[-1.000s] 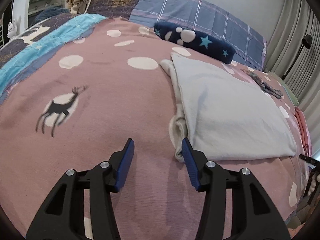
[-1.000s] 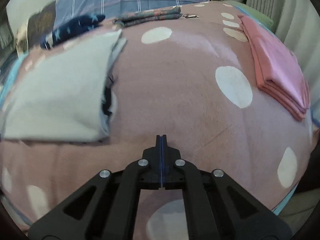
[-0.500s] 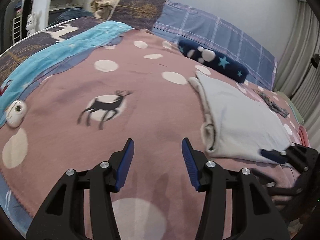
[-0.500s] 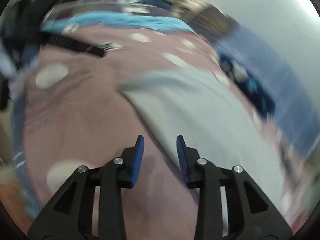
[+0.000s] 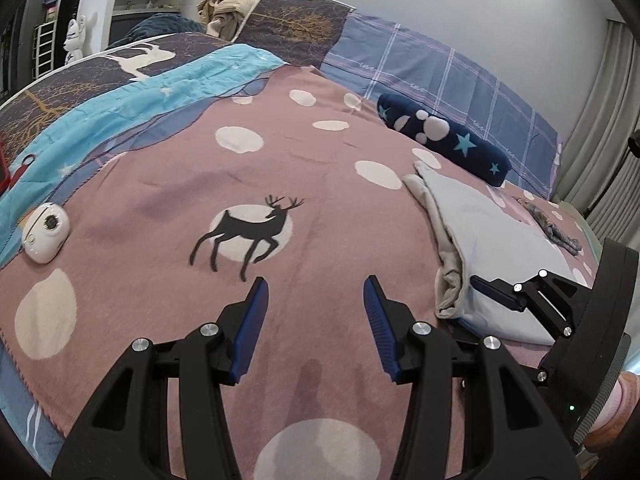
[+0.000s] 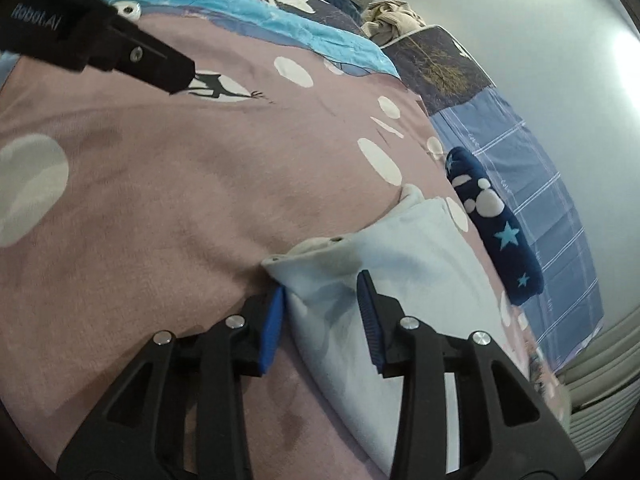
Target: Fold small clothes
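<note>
right gripper (image 6: 320, 300) opening astride folded garment (image 6: 400, 264)

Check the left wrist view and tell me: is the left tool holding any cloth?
No. The left tool hangs open over bare pink blanket, with the folded light blue garment off to its right, untouched.

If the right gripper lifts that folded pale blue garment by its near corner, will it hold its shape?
Probably not. The pale blue garment looks like soft, thin cloth in loose layers, so it should droop and may unfold. A beige layer shows at its edge and could slip out. The right gripper is opening, its fingers straddling the corner, not pressing it.
</note>
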A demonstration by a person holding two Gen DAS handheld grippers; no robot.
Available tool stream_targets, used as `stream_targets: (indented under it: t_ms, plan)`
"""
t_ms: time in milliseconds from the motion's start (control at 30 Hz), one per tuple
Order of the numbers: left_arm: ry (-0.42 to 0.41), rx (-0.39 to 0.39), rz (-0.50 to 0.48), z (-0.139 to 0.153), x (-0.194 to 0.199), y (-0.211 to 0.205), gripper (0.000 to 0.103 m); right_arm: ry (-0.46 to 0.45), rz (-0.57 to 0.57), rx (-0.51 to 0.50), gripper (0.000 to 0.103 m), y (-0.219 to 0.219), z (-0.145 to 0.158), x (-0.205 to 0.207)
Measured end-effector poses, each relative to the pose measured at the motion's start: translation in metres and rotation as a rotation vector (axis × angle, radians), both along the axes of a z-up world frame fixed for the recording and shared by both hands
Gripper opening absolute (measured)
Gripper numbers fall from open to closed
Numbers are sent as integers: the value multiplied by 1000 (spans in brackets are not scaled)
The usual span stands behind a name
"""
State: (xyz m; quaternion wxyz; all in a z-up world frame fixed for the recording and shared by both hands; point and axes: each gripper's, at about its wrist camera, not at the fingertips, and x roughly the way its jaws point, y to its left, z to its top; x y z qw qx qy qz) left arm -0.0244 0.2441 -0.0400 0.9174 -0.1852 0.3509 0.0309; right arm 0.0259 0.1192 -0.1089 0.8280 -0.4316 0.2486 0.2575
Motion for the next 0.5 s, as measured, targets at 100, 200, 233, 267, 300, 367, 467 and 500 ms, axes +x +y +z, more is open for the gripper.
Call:
stream_targets:
  t_ms: [100,200,233,267,300,367,467,500]
  plan:
    - [5,-13,-1,-3,5,0,51,-9,17,-2,36,-1,-1,-2]
    - [4,-26,-3,-3,9,-1,51,2,13,7,36,-1,0,-3]
    - [3,-27,-5,-3,9,-1,51,6,11,12,36,-1,0,-2]
    - [4,-27,-7,-3,10,-1,51,9,8,19,36,-1,0,-1]
    - [6,-26,-7,-4,11,-2,51,11,4,24,36,0,1,1]
    - [7,-33,-5,-4,14,-1,51,12,-5,43,34,2,1,6]
    - [-2,-76,-5,-5,19,2,51,32,-33,89,11,0,6,14]
    - [-10,-103,-17,-5,22,2,52,55,-36,131,10,-5,11,15]
